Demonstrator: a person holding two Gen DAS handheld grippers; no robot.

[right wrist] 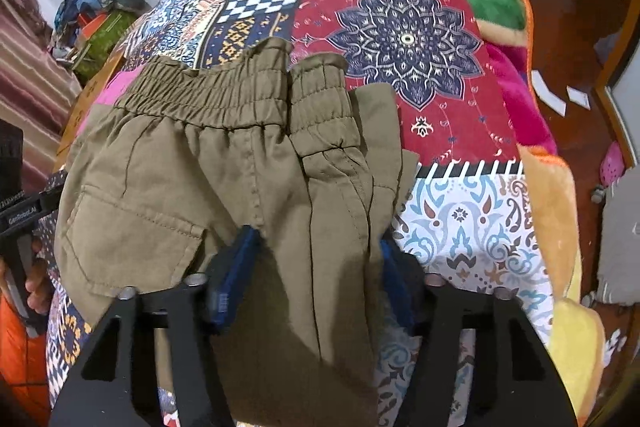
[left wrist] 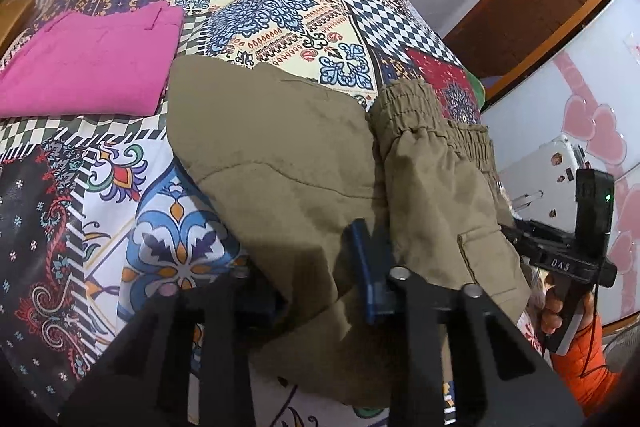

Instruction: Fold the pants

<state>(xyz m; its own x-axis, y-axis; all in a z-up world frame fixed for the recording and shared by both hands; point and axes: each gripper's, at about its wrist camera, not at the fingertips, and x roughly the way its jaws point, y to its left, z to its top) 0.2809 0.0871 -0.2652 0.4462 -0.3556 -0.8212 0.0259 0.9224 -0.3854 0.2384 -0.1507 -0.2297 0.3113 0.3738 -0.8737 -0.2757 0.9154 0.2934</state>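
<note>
The olive pants (right wrist: 224,163) hung low and centre in both views over the patterned bed (right wrist: 404,39), each claw, left (left wrist: 316,275) and right (right wrist: 316,279), pinched on cloth, seemingly to carry a fold over, the pink garment (left wrist: 88,67) lying upper left.

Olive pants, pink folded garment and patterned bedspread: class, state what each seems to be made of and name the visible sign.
Olive pants: probably woven cotton twill, matte; crisp creases, topstitched pocket, gathered elastic waistband.
Pink folded garment: likely a similar matte woven cloth; flat folds and stitched seam, weave too fine to confirm.
Patterned bedspread: seemingly thin printed cotton or polyester; flat printed patchwork motifs, smooth surface, no pile.
</note>
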